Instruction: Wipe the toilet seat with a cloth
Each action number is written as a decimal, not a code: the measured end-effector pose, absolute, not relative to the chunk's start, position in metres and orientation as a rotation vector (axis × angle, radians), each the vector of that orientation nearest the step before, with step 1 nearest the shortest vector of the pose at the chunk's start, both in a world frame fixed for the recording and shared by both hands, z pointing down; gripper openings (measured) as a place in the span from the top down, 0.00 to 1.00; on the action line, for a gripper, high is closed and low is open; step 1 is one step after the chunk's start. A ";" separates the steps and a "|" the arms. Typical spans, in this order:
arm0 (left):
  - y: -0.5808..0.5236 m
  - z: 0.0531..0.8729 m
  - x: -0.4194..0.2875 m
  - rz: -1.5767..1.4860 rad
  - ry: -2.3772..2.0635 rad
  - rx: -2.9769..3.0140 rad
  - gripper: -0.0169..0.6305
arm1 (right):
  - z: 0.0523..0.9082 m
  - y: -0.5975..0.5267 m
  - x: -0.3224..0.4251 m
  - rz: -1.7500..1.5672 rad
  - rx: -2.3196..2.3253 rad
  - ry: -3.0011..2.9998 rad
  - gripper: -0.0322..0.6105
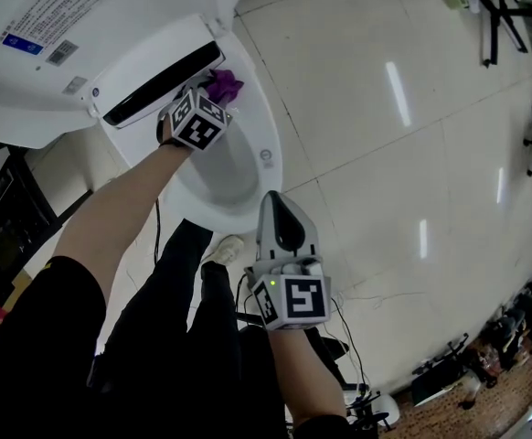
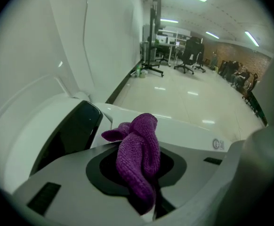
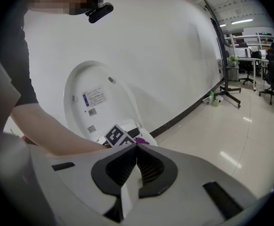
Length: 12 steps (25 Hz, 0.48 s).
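A white toilet stands with its lid [image 1: 74, 26] raised and its seat [image 1: 268, 158] down. My left gripper [image 1: 207, 99] is shut on a purple cloth [image 1: 222, 86] at the back of the seat, beside the dark hinge slot [image 1: 161, 85]. In the left gripper view the purple cloth [image 2: 139, 159] hangs bunched from the shut jaws, over the seat's rim [image 2: 184, 128]. My right gripper [image 1: 280, 222] is shut with nothing in it, held just past the bowl's front edge. In the right gripper view the lid [image 3: 97, 102] and the left gripper's marker cube [image 3: 117, 135] show beyond the jaws.
Pale glossy floor tiles [image 1: 412, 135] spread to the right of the toilet. Stands and cables [image 1: 508, 16] lie at the far right, and office chairs [image 2: 191, 55] stand far off. The person's legs and a shoe [image 1: 222, 248] are below the bowl.
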<state>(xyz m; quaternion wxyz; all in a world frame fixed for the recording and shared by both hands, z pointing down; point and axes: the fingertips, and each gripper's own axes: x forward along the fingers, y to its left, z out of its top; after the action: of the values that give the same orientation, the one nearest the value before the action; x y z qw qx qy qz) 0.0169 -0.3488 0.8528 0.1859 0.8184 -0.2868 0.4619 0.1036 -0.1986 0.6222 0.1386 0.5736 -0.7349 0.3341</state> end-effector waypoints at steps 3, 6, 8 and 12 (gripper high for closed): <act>-0.350 0.859 0.022 1.295 -0.804 2.313 0.82 | 0.630 -0.195 0.107 0.986 1.665 -2.107 0.92; -0.350 0.860 0.027 1.283 -0.806 2.331 0.82 | 0.634 -0.190 0.110 1.002 1.673 -2.089 0.92; -0.349 0.860 0.031 1.272 -0.800 2.335 0.82 | 0.634 -0.188 0.111 1.007 1.681 -2.080 0.92; -0.345 0.861 0.042 1.255 -0.782 2.337 0.82 | 0.631 -0.182 0.111 1.005 1.696 -2.075 0.92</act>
<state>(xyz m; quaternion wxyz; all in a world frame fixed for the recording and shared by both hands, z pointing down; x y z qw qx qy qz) 0.0416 -0.3446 0.8612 0.1870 0.8301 -0.2780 0.4457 0.1106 -0.1823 0.6310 0.1393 0.5869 -0.7177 0.3478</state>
